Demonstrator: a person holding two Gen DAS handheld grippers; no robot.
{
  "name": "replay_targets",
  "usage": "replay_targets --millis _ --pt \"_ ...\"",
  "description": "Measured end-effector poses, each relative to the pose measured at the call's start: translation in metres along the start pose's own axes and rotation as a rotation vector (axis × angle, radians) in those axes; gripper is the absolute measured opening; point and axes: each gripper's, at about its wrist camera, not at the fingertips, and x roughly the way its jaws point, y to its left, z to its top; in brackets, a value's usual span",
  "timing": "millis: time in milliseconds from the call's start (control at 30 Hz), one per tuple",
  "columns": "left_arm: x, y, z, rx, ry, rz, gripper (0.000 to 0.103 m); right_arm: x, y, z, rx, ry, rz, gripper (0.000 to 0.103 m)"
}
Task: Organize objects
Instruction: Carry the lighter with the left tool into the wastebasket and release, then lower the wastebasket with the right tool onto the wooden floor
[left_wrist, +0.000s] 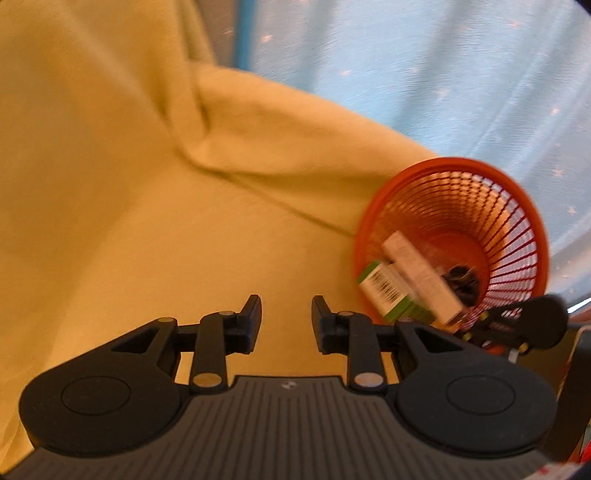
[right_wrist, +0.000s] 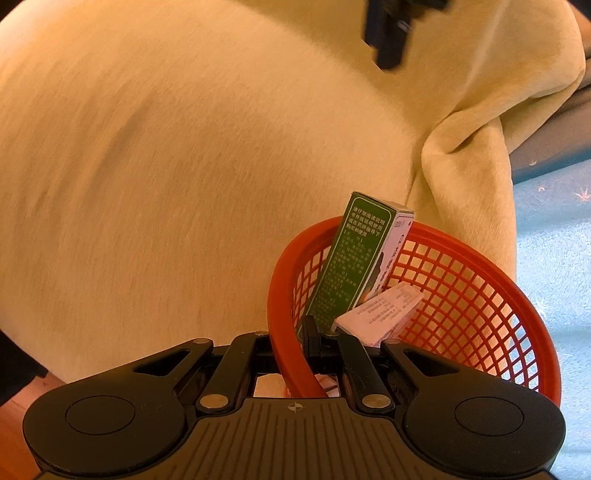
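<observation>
Red mesh basket (right_wrist: 461, 295): right tool (right_wrist: 291, 350) clamped on its near rim. Inside it, green box (right_wrist: 351, 258) leaning upright, white box (right_wrist: 380, 314) beside. Left tool (left_wrist: 286, 317) agape, empty, over yellow blanket (left_wrist: 147, 184) left of basket; blue sheet (left_wrist: 443, 74) beyond.

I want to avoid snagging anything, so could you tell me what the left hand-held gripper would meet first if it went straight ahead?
Probably only the yellow blanket: the open left hand-held gripper points at bare fabric, with the orange basket off to its right. Depth is unclear.

Boxes (right_wrist: 351, 258) upright in red basket (right_wrist: 480, 295)
</observation>
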Motion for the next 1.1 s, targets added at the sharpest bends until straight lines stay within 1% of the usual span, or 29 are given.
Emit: replay_targets --millis 133,267,433,533,633,733,900,967,1100 --pt "-0.007 0.013 -0.017 -0.030 0.018 0.017 0.023 -0.003 0.001 -0.001 -0.027 0.020 0.007 0.003" --pt "-0.014 0.014 -0.028 -0.034 0.029 0.021 0.023 -0.005 0.001 -0.002 -0.055 0.026 0.012 0.004" --pt "-0.031 0.020 -0.044 -0.065 0.030 0.025 0.023 -0.018 0.006 0.001 -0.087 -0.020 0.008 0.004" --pt "-0.043 0.027 -0.059 -0.099 0.023 0.038 0.023 -0.027 0.010 0.010 -0.104 -0.049 0.006 0.004" --pt "-0.057 0.035 -0.076 -0.133 0.017 0.050 0.023 -0.032 0.013 0.021 -0.083 -0.062 0.000 0.006" --pt "-0.071 0.049 -0.092 -0.146 0.015 0.058 0.023 -0.040 0.023 0.029 -0.067 -0.073 -0.011 0.006" --pt "-0.093 0.060 -0.115 -0.133 0.011 0.065 0.023 -0.062 0.047 0.033 -0.079 -0.117 -0.025 0.007" --pt "-0.098 0.060 -0.122 -0.126 0.010 0.068 0.024 -0.072 0.057 0.032 -0.082 -0.137 -0.025 0.007" --pt "-0.110 0.041 -0.139 -0.120 0.006 0.075 0.024 -0.093 0.076 0.025 -0.068 -0.168 -0.020 0.008"
